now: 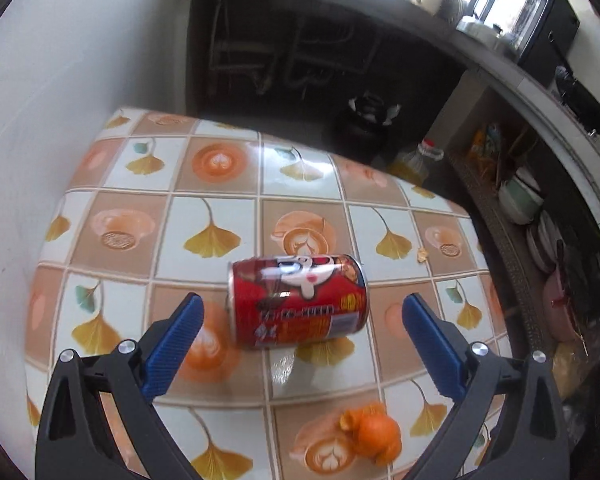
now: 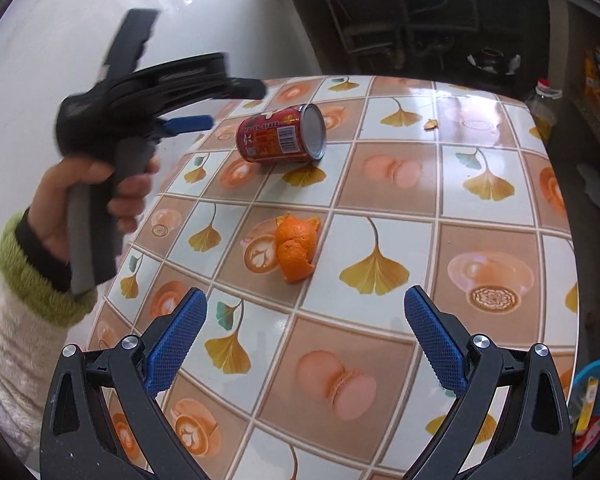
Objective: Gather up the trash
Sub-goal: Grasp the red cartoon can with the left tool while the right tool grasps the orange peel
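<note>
A red drink can (image 1: 298, 300) lies on its side on the tiled tablecloth (image 1: 228, 208). My left gripper (image 1: 302, 308) is open, its blue fingers (image 1: 180, 336) on either side of the can without touching it. Orange peel (image 1: 374, 434) lies nearer than the can, low in the left wrist view. In the right wrist view my right gripper (image 2: 306, 302) is open and empty above the table, with the orange peel (image 2: 294, 248) just ahead of it. Beyond that peel are the can (image 2: 282, 134) and the left gripper (image 2: 204, 114), held by a hand (image 2: 96, 196).
A small yellowish scrap (image 2: 432, 123) lies on the table (image 2: 496, 216) past the can. A blue basket (image 2: 594, 404) with items sits below the table's right edge. A white wall runs along the left. Shelves with bowls (image 1: 520, 200), an oil bottle (image 1: 414, 162) and a dark kettle (image 1: 364, 120) stand beyond.
</note>
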### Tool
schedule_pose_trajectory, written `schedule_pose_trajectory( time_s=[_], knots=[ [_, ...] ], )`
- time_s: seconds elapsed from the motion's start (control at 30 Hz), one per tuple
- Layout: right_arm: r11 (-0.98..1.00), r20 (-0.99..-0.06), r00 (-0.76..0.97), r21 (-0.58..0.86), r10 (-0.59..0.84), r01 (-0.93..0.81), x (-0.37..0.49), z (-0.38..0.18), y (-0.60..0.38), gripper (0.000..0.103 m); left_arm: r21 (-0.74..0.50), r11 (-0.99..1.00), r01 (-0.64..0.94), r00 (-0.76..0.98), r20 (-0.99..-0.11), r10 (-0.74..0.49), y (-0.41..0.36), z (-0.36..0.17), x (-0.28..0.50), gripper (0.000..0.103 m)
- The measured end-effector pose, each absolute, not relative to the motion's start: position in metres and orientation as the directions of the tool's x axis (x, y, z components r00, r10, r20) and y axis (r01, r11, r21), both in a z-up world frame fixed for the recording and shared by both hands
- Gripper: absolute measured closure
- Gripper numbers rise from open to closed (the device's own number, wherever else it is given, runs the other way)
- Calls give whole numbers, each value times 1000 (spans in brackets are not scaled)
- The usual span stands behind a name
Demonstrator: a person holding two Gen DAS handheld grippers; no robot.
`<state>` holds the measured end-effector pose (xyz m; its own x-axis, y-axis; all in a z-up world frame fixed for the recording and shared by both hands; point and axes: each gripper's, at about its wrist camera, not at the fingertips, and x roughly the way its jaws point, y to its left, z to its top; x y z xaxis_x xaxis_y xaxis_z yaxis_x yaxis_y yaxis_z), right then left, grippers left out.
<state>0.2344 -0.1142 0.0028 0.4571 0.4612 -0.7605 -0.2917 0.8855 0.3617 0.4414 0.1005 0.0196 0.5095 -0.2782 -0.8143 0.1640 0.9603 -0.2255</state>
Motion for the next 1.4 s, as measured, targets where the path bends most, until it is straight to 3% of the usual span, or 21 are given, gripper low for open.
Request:
schedule_pose_trajectory(
  time_s=[0.43, 0.77, 1.13, 1.4],
  knots=[
    [876, -755, 445, 401, 481, -268, 240, -11, -131, 8, -42, 984, 175, 415, -903, -113, 68, -18, 479, 5],
    [880, -747, 465, 405, 474, -247, 230, -6, -148, 8, -68, 980, 185, 417, -898, -141, 85, -22, 459, 11],
    [901, -775, 461, 351, 432, -255, 221, 3, -155, 8, -53, 985, 163, 495, -859, -128, 153, -23, 357, 11],
    [860, -792, 419, 245, 443, -447, 243, 2, -104, 24, -87, 972, 219, 533, -824, -194, 156, -23, 266, 11]
  ],
)
